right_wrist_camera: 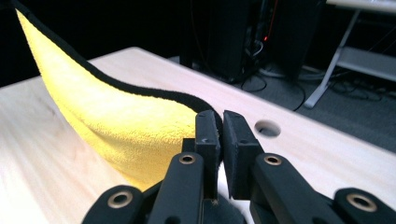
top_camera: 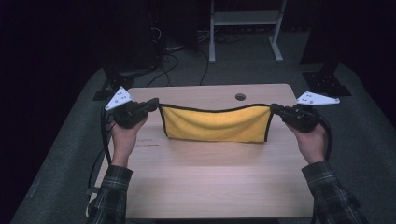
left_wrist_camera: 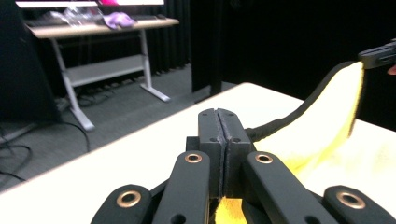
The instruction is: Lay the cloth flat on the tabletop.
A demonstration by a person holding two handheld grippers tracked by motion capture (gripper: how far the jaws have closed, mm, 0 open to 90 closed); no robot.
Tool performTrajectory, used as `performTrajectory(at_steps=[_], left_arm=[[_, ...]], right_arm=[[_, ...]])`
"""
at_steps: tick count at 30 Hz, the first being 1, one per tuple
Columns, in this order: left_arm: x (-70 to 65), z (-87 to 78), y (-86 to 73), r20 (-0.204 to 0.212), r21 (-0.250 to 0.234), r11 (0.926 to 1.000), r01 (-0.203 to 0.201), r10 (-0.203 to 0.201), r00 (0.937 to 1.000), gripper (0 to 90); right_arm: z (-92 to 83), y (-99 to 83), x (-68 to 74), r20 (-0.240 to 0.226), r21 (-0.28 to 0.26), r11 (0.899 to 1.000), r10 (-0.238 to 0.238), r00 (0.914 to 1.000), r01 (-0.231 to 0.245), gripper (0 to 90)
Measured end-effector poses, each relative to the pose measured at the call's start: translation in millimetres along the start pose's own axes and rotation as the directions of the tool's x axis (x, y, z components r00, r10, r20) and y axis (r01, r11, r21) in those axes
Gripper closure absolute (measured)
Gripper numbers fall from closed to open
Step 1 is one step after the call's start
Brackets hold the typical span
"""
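Note:
A yellow cloth with black edging [top_camera: 215, 124] hangs stretched between my two grippers over the far half of the wooden table [top_camera: 210, 182]. My left gripper [top_camera: 154, 105] is shut on the cloth's left top corner; its jaws pinch the black hem in the left gripper view, where the left gripper [left_wrist_camera: 219, 122] meets the cloth [left_wrist_camera: 322, 116]. My right gripper [top_camera: 275, 110] is shut on the right top corner, and the right gripper [right_wrist_camera: 215, 125] grips the hem of the cloth [right_wrist_camera: 126, 126]. The top edge sags a little in the middle. The cloth's lower edge sits at or just above the tabletop.
A round cable hole [top_camera: 240, 97] lies in the tabletop behind the cloth. A white-framed desk [top_camera: 245, 28] stands on the grey floor beyond. Black stand bases [top_camera: 324, 84] flank the table's far corners. Cables trail down the table's left side.

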State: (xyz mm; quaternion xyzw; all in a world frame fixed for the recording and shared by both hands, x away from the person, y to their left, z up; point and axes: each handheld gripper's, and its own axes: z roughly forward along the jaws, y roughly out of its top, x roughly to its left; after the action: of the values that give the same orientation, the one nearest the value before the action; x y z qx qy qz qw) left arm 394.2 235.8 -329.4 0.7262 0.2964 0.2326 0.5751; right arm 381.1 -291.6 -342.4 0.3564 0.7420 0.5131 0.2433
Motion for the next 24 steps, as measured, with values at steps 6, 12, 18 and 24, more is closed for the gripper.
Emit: performTrajectory(at_steps=[6, 12, 18, 24], left_arm=[[-6.4, -5.9, -23.1, 0.035, 0.016, 0.9986, 0.051, -0.051, 0.9981, 89.3], [-17.6, -16.8, -27.2, 0.068, 0.009, 0.9984, 0.055, -0.056, 0.9961, 89.3], [-29.9, -23.5, -25.5, 0.08, 0.016, 0.9994, 0.032, -0.033, 0.9962, 89.3], [-34.6, -27.1, -41.9, 0.09, 0.061, 0.997, 0.049, -0.054, 0.9944, 89.3]], right_arm=[[1.2, -21.3, 0.5, -0.012, 0.043, 0.999, 0.022, 0.9997, -0.022, 84.1], [-12.0, -24.9, -3.9, 0.0, 0.017, 0.999, 0.037, 0.9993, -0.037, 84.1], [-18.8, -23.4, -4.1, -0.015, 0.017, 0.999, 0.041, 0.999, -0.041, 84.0], [-19.4, -51.0, 7.4, -0.053, 0.079, 0.996, 0.045, 0.9975, -0.041, 84.0]])
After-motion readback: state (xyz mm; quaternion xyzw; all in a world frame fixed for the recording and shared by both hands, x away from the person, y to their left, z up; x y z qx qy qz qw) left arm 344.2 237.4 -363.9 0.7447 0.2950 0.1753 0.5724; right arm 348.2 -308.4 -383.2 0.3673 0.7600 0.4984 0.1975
